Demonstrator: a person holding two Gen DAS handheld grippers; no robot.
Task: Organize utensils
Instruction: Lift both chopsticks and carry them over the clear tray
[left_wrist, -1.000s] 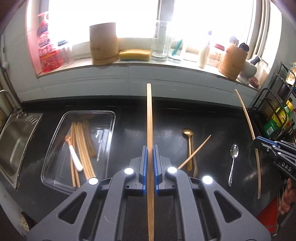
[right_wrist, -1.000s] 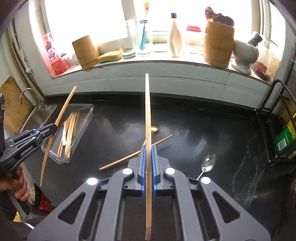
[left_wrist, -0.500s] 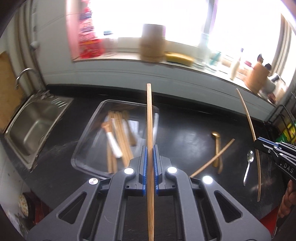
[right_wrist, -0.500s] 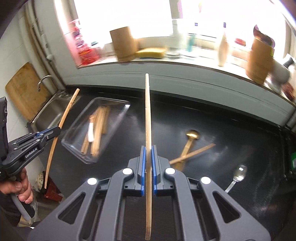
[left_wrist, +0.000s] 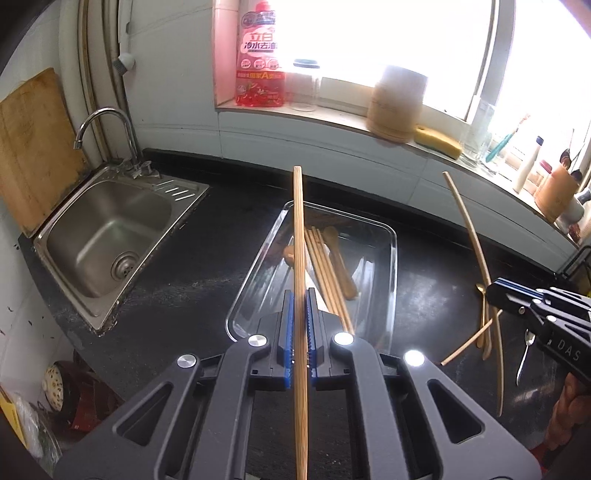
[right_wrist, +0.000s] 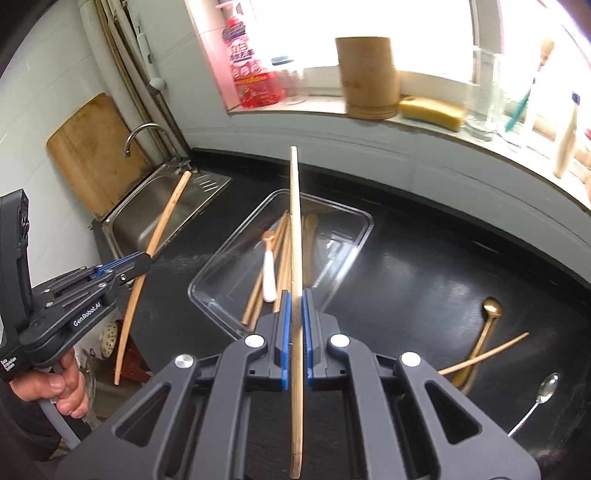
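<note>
Gripping a chopstick (left_wrist: 300, 258) each, both claws clamped over black counter (left_wrist: 207, 229) w/ clear tray (left_wrist: 392, 258).

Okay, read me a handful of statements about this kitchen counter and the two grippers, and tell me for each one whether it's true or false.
1. Each gripper is shut on a chopstick. True: the left gripper clamps one wooden chopstick, the right gripper another.
2. The clear tray is empty. False: it already holds several chopsticks and a white-handled utensil.
3. A gold spoon lies on the black counter outside the tray. True.
4. The silver spoon sits in the sink. False: it lies on the counter near the gold spoon.
5. A loose chopstick crosses the gold spoon. True.
</note>
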